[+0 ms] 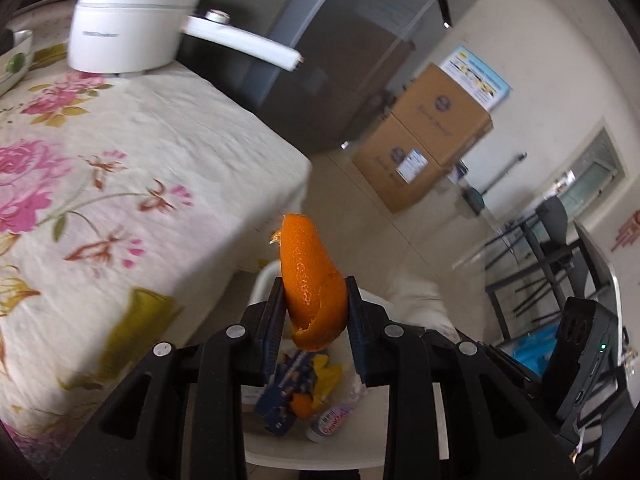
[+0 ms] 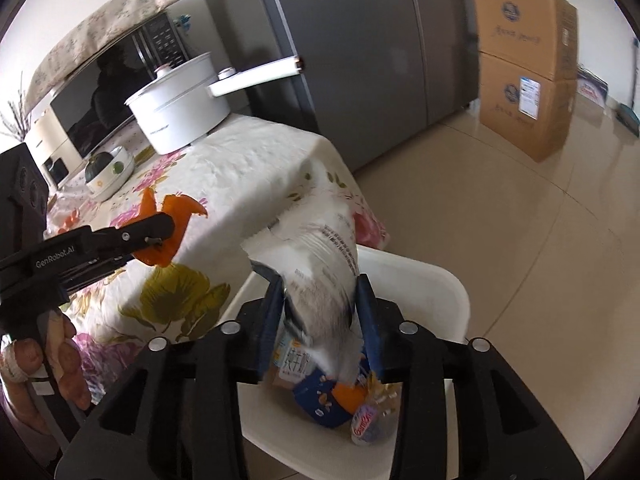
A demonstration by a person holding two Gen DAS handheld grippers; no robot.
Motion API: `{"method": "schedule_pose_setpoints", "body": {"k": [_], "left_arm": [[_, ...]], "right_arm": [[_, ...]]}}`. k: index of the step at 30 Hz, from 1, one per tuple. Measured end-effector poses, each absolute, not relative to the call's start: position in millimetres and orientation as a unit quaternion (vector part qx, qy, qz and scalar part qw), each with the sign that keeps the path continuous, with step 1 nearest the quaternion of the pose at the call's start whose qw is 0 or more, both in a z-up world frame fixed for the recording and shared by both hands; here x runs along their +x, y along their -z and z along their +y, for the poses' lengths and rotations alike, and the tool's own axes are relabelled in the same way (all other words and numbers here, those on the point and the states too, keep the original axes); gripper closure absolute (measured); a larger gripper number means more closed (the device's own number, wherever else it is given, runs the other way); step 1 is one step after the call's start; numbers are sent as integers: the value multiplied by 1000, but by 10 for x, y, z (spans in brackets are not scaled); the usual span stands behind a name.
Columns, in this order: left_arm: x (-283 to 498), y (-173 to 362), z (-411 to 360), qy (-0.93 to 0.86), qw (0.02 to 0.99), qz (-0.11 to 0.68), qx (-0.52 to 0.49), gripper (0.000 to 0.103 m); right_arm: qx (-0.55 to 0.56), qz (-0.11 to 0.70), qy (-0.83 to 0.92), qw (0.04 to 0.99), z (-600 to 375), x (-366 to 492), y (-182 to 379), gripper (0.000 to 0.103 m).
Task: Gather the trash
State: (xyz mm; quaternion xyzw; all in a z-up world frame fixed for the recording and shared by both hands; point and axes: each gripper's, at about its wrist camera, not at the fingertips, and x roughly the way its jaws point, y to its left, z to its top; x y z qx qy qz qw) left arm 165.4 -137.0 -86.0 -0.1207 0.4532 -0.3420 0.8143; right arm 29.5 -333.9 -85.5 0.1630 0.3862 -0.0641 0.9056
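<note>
Your left gripper (image 1: pixel 316 308) is clamped on a curled orange peel (image 1: pixel 310 280), long axis pointing up past the worktop (image 1: pixel 140 152) corner. Your right gripper (image 2: pixel 320 312), partly open, loosely brackets a crumpled white snack bag (image 2: pixel 316 256). Directly below both sits the white plastic bin (image 2: pixel 432 292).

A white electric cooking pot (image 2: pixel 180 108) with a long white handle stands on the table with the cream floral tablecloth (image 2: pixel 256 160). Near the pot, on the same cloth, sits a small white bowl (image 2: pixel 110 172) with something dark green inside. Behind the pot is a dark-fronted oven (image 2: pixel 104 92) under a patterned cloth cover. Right of the pot is a tall grey refrigerator (image 2: pixel 360 60), and further right two stacked brown cardboard boxes (image 2: pixel 524 68) stand on the beige tiled floor (image 2: pixel 500 208).
</note>
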Motion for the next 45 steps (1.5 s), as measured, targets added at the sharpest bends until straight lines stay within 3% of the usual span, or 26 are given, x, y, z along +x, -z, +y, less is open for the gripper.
{"method": "schedule_pose_setpoints", "body": {"k": [4, 17, 28, 31, 33, 39, 45], "left_arm": [[1543, 901, -1528, 359, 803, 464, -107, 74], [1264, 913, -1791, 387, 793, 467, -61, 73], [1170, 942, -1921, 387, 795, 466, -19, 70], [1164, 947, -1938, 389, 795, 466, -13, 64], [1160, 956, -1956, 391, 791, 470, -10, 55], [1145, 914, -1929, 377, 805, 459, 1, 47], [1047, 644, -1861, 338, 862, 373, 54, 37]], "right_arm": [[184, 370, 87, 907, -3478, 165, 826, 52], [99, 305, 246, 915, -3639, -49, 603, 8], [71, 286, 308, 904, -3692, -93, 533, 7], [69, 284, 316, 902, -3682, -98, 522, 7], [66, 282, 322, 901, -3668, -97, 514, 7], [67, 271, 330, 902, -3657, -120, 474, 7], [61, 248, 335, 907, -3584, -134, 383, 7]]}}
